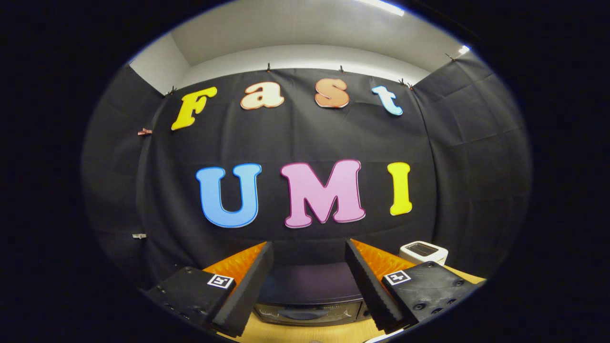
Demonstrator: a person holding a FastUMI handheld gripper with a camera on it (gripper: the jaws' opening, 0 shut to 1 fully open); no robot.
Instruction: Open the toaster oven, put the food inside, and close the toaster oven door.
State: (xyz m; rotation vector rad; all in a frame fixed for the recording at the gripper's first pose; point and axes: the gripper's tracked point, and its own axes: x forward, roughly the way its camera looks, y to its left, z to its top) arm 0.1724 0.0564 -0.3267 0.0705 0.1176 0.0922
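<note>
Gripper (309,281) spread wide above the toaster oven (307,297), holding nothing

The two fingers stand well apart with empty space between them, each carrying a small square marker tag on its outer block. The dark toaster oven sits on the wooden table (305,333) just ahead of and below the fingers, framed between them: its flat top faces up and the upper strip of its glass door shows at the front, apparently closed. Neither finger touches it. Beyond the right finger, near the booth's black cloth wall (305,143), a small white box-shaped appliance (423,252) with a dark recessed top stands on the table, well apart from the oven. No food can be made out from here
</note>
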